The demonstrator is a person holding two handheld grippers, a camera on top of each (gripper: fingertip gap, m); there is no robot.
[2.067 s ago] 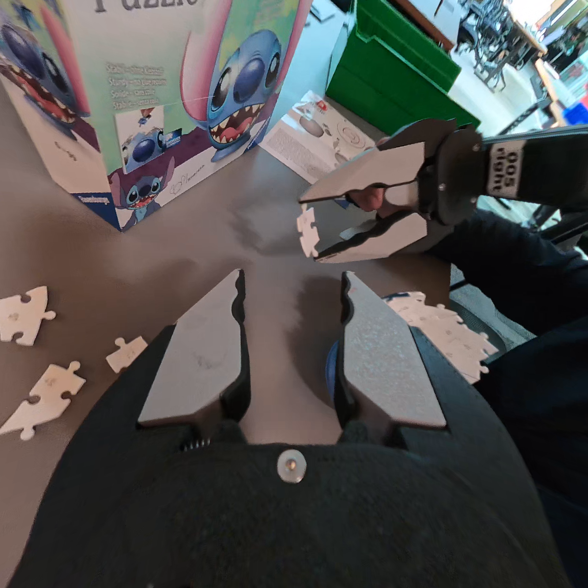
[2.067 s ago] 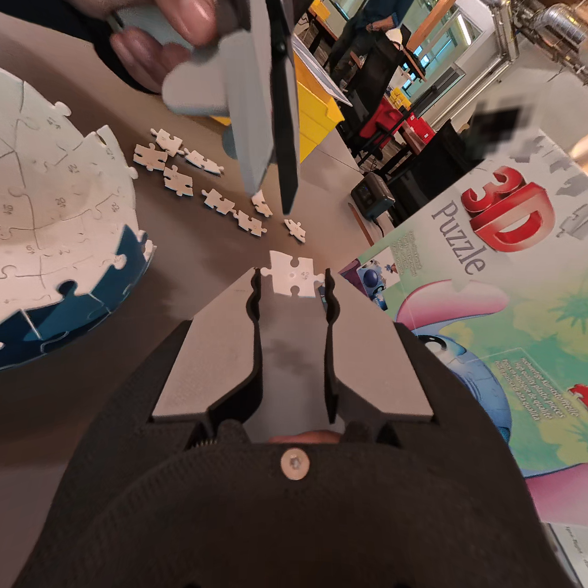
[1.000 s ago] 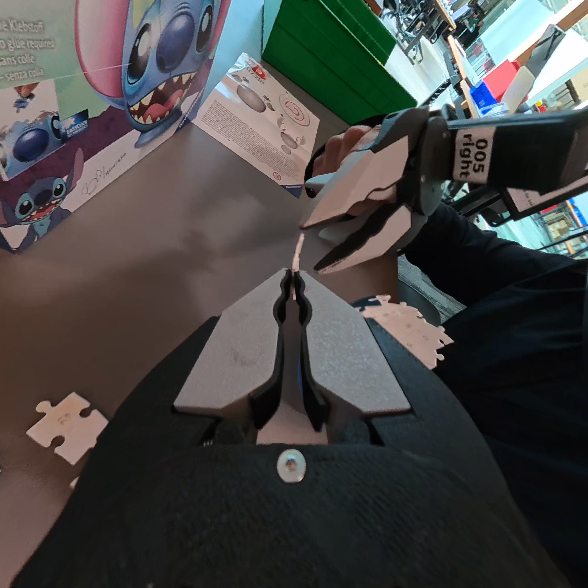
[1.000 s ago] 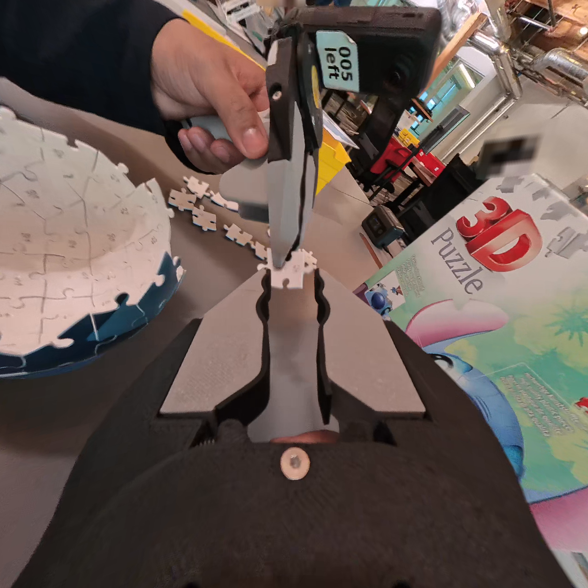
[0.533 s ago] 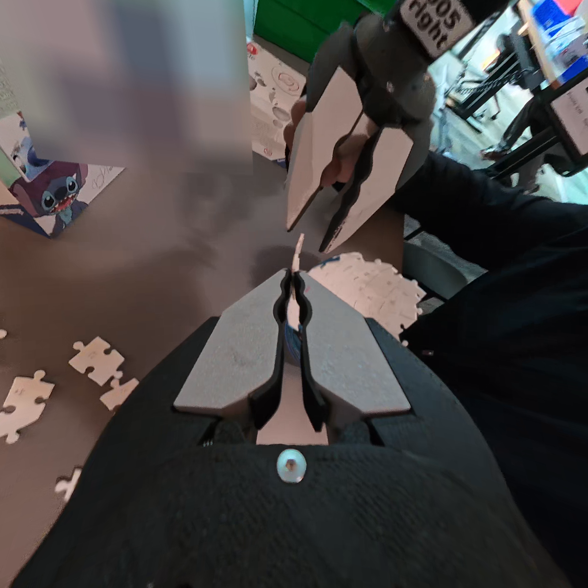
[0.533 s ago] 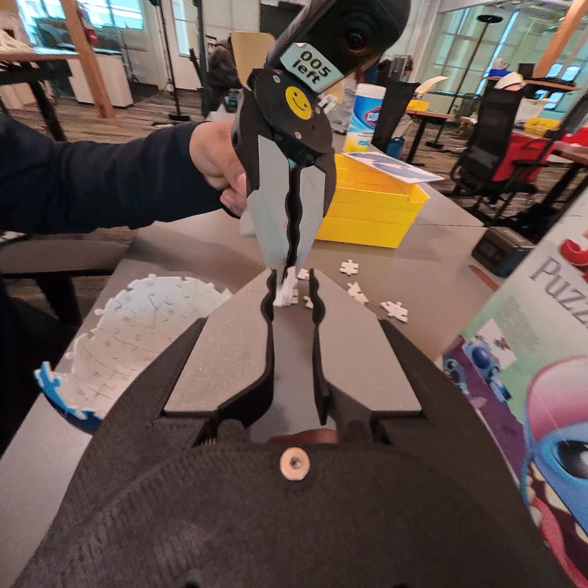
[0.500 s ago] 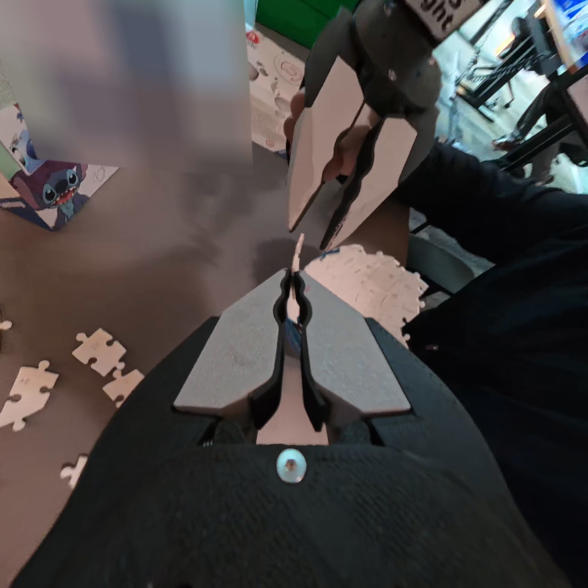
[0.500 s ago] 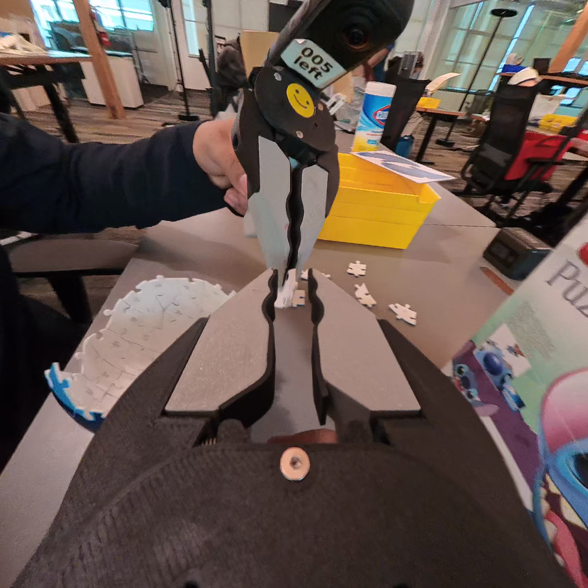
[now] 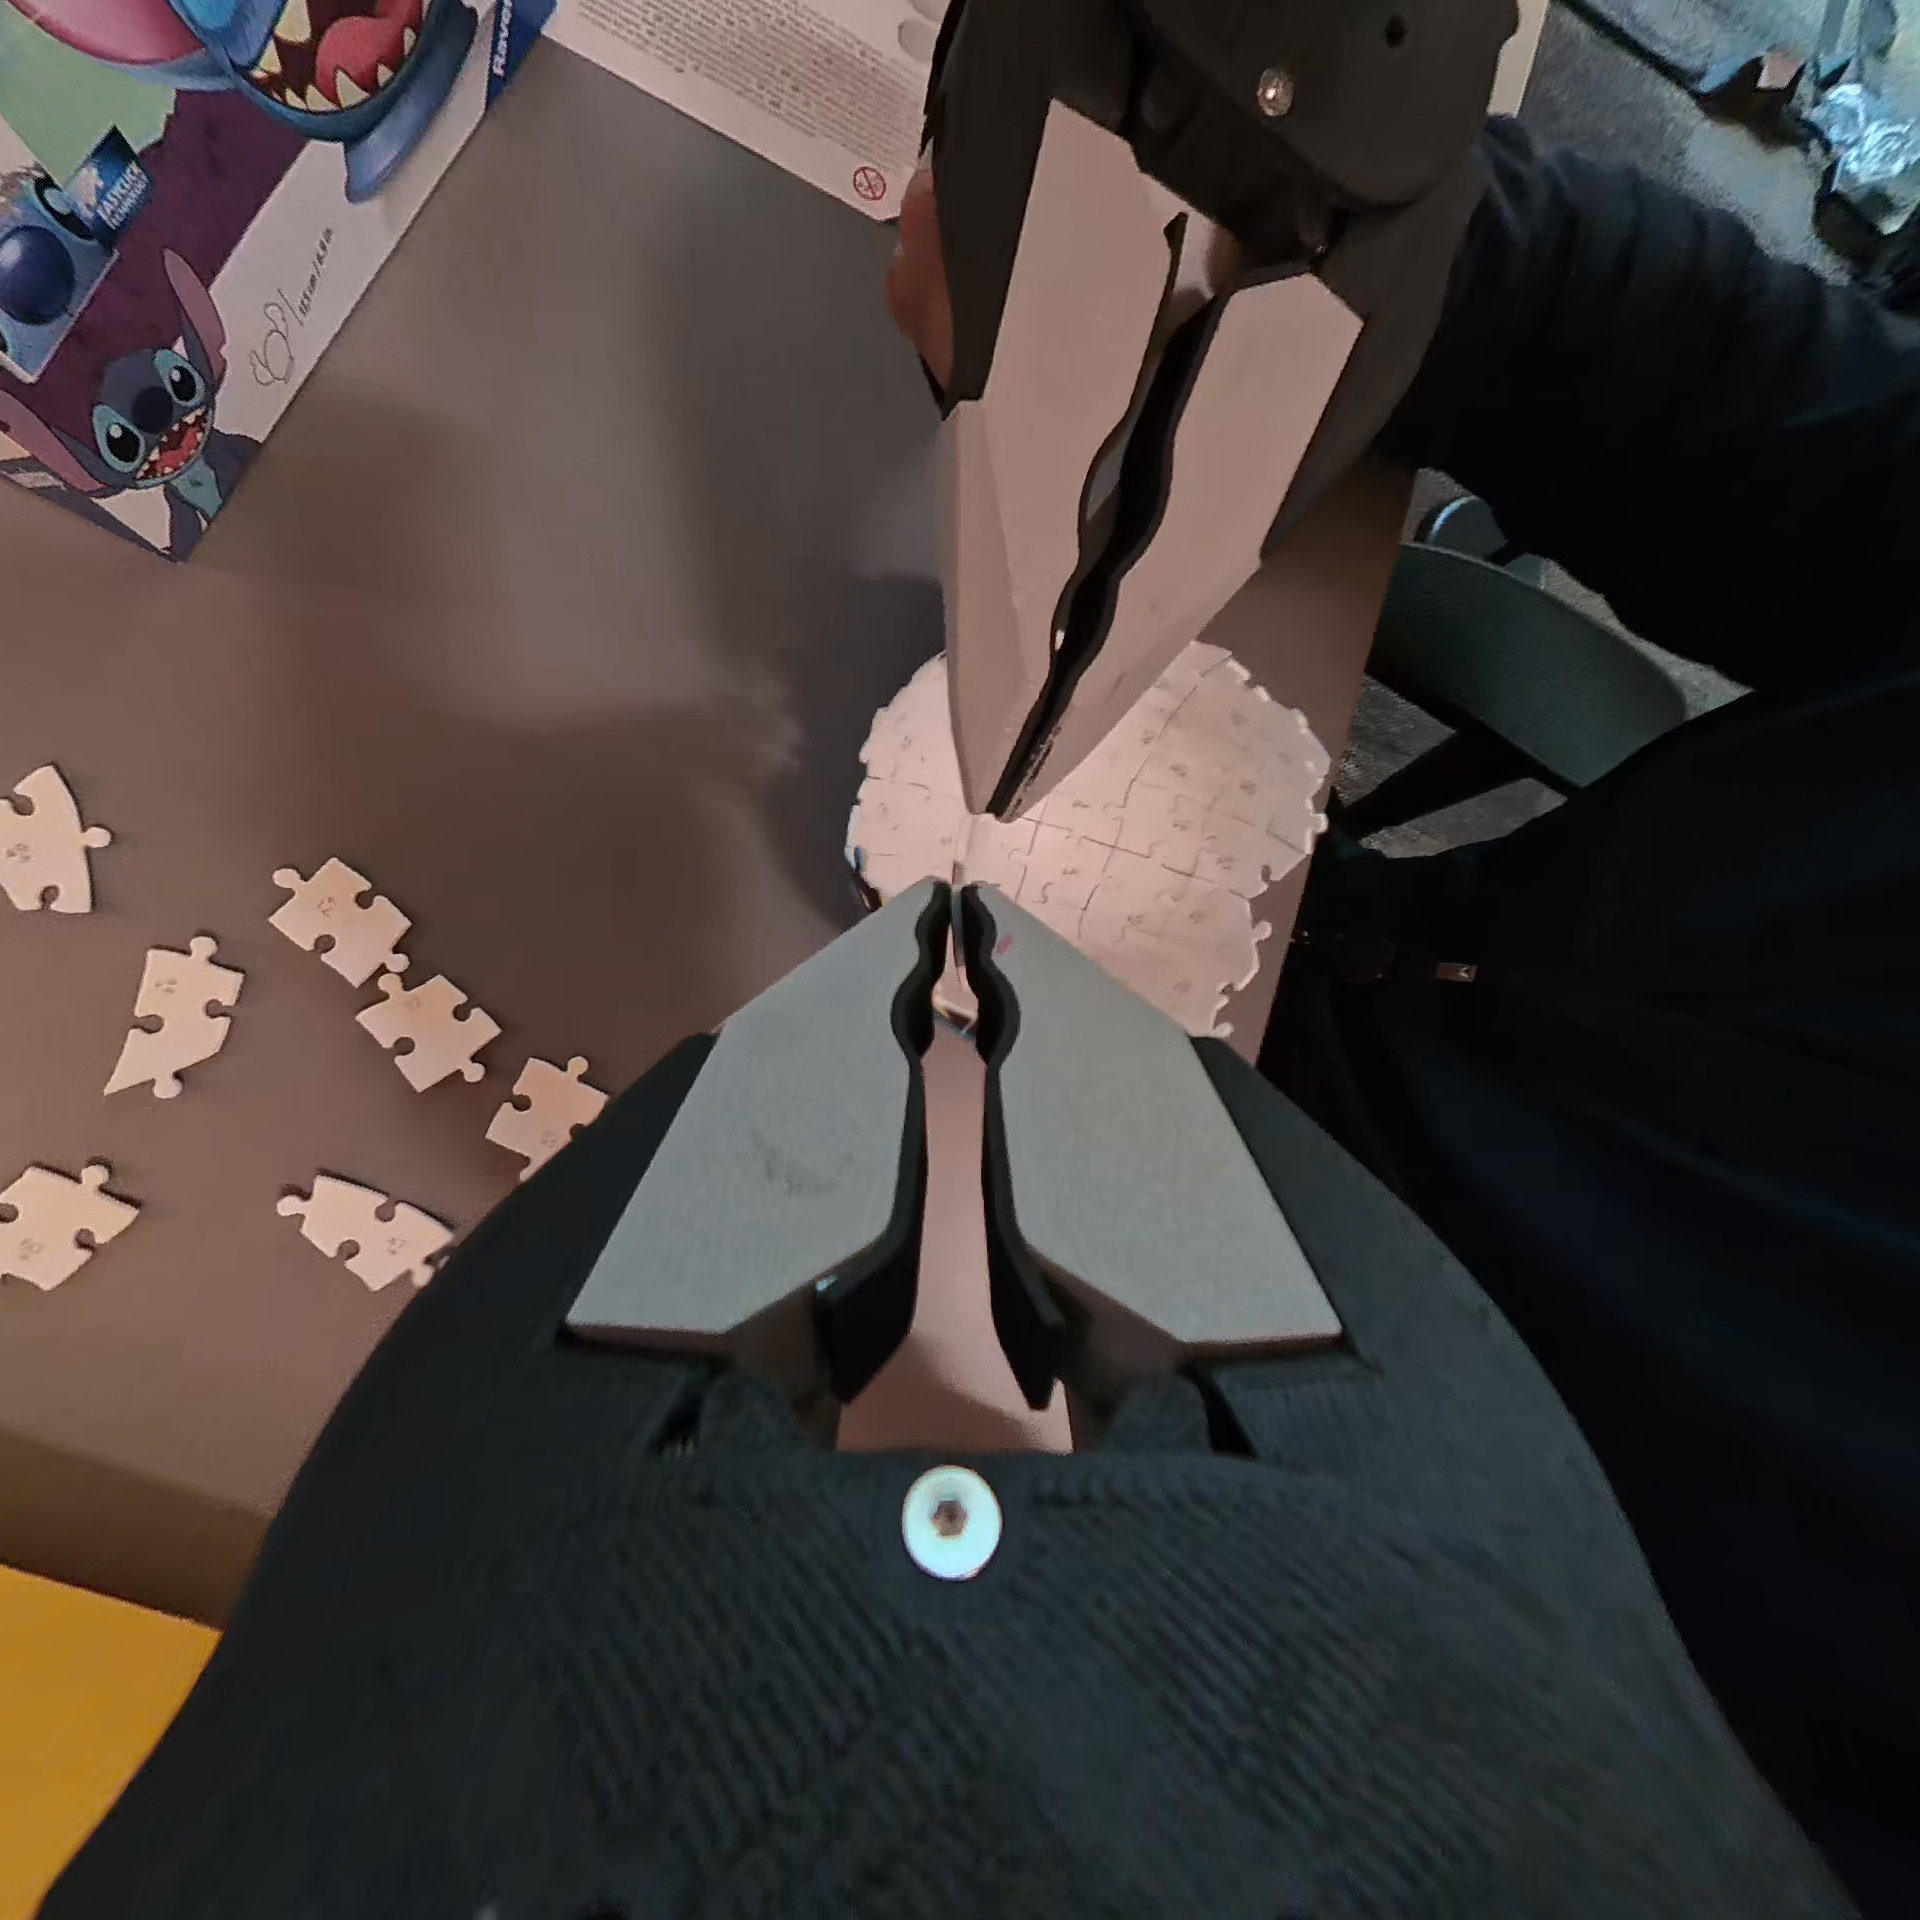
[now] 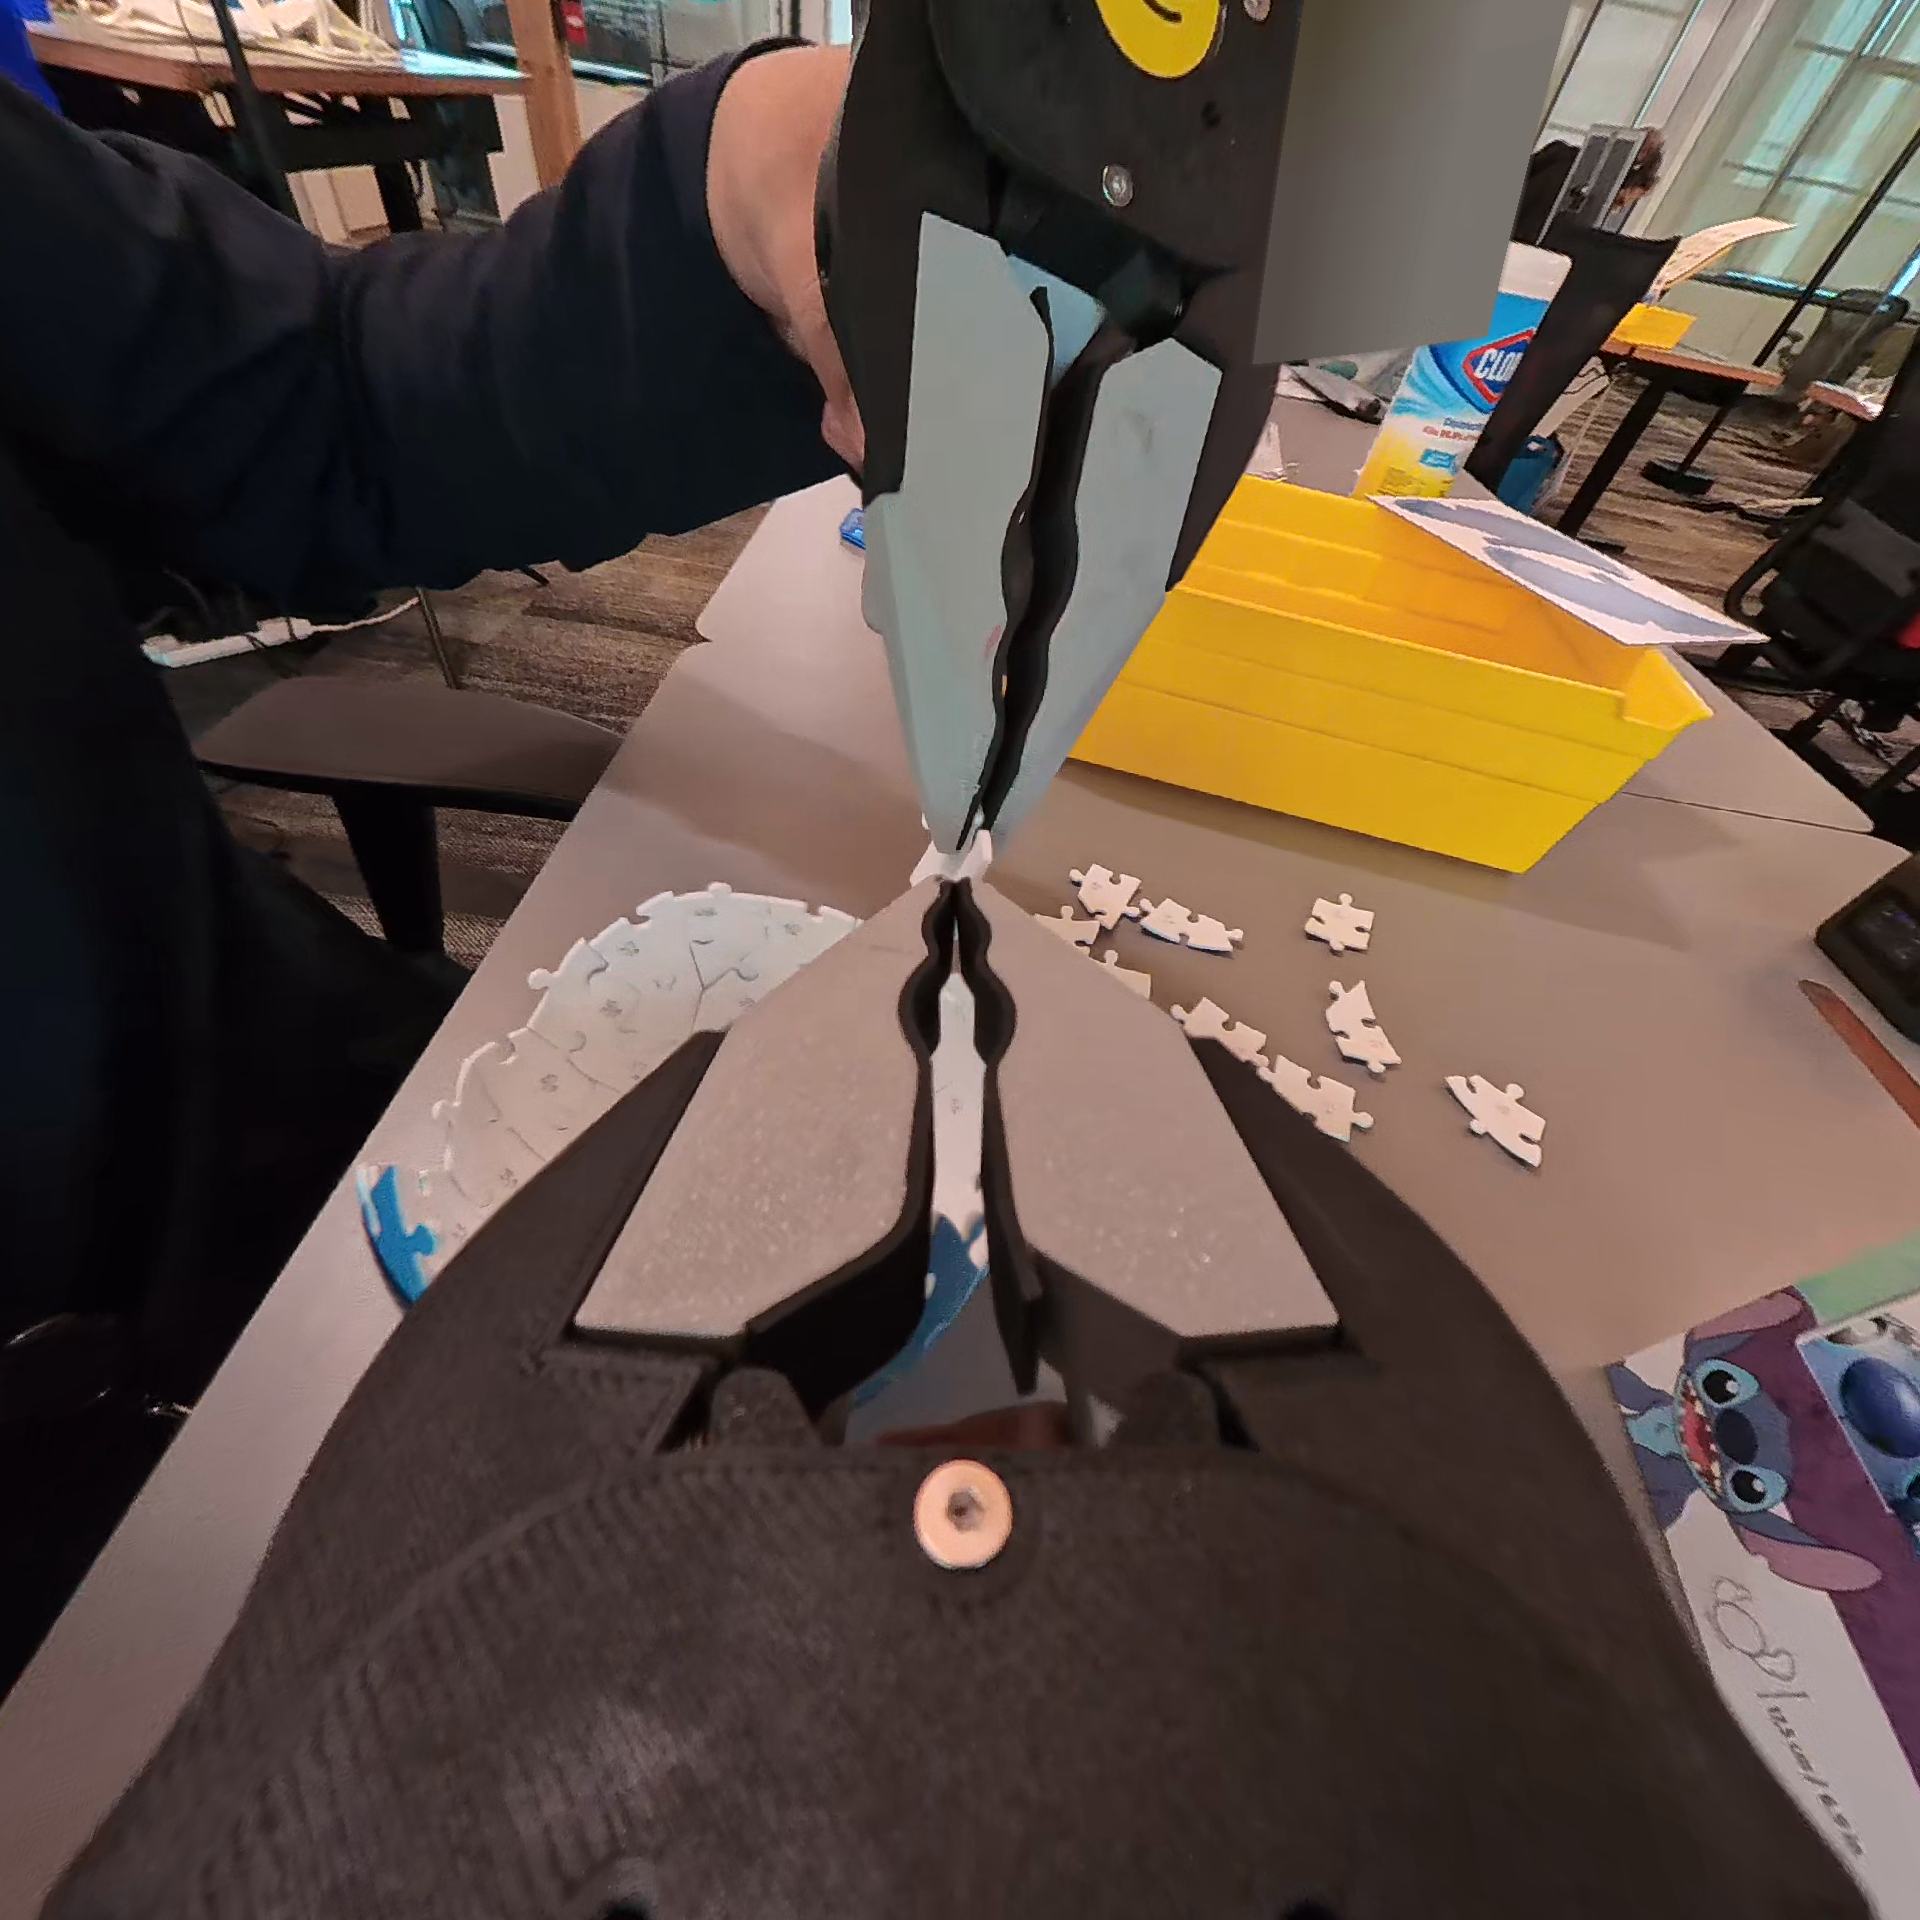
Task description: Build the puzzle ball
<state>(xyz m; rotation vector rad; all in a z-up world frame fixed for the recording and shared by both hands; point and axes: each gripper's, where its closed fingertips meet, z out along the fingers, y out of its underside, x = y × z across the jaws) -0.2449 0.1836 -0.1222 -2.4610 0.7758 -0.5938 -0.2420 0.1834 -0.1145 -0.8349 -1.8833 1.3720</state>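
Observation:
My left gripper is shut on a white puzzle piece, held edge-on above the table. In the right wrist view the left gripper points down from above with the piece at its tips. My right gripper has its jaws closed to a thin gap on the same piece's other edge. It reaches in from above in the left wrist view. The half-built puzzle ball, a white bowl with a blue outside, sits on the table under both grippers.
Several loose pieces lie white side up to the left. The puzzle box and an instruction sheet lie beyond. A yellow bin and a wipes canister stand behind. The table edge runs beside the ball. Both grippers' tips are close together, under 4 cm apart.
My right gripper's jaws have closed from open onto the piece that the left gripper holds. Both grippers have swung to point down over the half ball.

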